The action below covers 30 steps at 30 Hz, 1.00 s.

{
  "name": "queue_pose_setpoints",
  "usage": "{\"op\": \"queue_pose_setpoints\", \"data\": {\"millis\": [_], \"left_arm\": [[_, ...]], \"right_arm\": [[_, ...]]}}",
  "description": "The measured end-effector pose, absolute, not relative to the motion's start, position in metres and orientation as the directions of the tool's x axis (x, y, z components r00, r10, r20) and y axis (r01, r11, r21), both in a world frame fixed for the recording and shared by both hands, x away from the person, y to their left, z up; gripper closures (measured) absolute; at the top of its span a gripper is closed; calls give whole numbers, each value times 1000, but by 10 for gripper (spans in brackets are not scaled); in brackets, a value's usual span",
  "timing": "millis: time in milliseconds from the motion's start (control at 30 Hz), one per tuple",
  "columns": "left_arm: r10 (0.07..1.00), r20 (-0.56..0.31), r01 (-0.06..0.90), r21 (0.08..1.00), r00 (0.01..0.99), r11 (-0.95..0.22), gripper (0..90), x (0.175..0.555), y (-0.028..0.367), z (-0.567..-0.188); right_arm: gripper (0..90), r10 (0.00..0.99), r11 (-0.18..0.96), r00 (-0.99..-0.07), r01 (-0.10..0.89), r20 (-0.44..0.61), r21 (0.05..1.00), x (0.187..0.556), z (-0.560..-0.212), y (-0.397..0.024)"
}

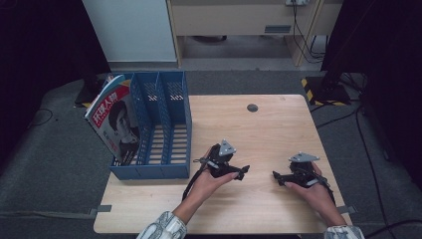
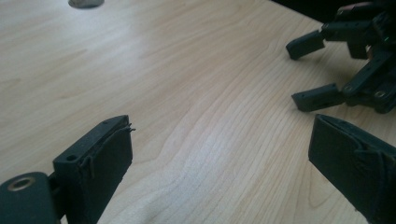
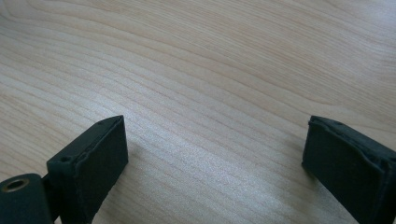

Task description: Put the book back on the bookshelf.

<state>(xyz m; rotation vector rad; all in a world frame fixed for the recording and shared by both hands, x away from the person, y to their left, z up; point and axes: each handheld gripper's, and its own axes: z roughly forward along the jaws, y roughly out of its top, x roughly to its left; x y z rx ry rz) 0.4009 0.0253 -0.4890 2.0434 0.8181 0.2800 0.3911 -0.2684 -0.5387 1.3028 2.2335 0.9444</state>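
Observation:
Both grippers rest low over the front half of the wooden table (image 1: 278, 124). My left gripper (image 1: 242, 172) points right and stands open, with bare wood between its jaws (image 2: 219, 154). My right gripper (image 1: 276, 175) points left toward it, open too, nothing held (image 3: 215, 154). The right gripper's black jaws (image 2: 317, 70) appear at the upper right of the left gripper view. A blue slotted file rack (image 1: 159, 124) stands at the table's left side, with a magazine (image 1: 115, 122) leaning in its leftmost slot.
A round cable hole (image 1: 252, 107) sits near the table's far edge. Grey carpet surrounds the table. A white cabinet (image 1: 132, 30) and a wooden desk (image 1: 239, 20) stand behind, and cables (image 1: 358, 119) run along the floor at right.

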Motion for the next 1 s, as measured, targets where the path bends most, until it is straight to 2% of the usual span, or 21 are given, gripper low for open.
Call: {"op": "queue_pose_setpoints", "data": {"millis": [467,1000], "left_arm": [[718,-59,519,732,694,-442,61,423,14,-526],[768,-1,542,708,641,-452,53,431,17,-538]], "right_arm": [[71,865,347,-502,604,4,717,390,-539,-269],[71,866,345,-500,605,5,718,390,-539,-269]]}}
